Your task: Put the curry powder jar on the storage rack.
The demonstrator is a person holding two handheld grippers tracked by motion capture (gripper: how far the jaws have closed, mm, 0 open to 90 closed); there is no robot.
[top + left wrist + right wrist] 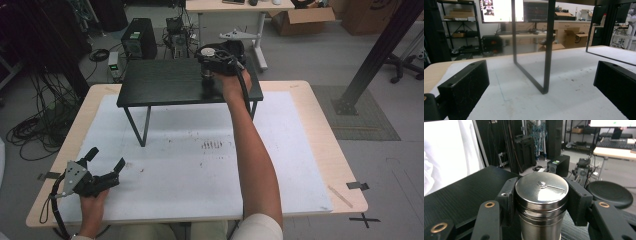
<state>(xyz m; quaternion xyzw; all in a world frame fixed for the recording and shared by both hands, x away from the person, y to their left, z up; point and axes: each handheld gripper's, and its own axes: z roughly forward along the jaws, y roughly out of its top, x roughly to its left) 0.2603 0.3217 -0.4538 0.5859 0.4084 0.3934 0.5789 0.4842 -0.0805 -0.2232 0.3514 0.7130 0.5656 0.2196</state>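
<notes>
Right gripper (541,202) clamped on the steel canister (541,202), at two o'clock on the black shelf (165,82). Left gripper (106,162), at seven o'clock, jaws apart, nothing between.

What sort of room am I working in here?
Most likely a robotics or electronics lab. A computer tower and tangled cables sit on the floor, monitors and equipment shelves line the wall, and cardboard boxes lie about.
</notes>
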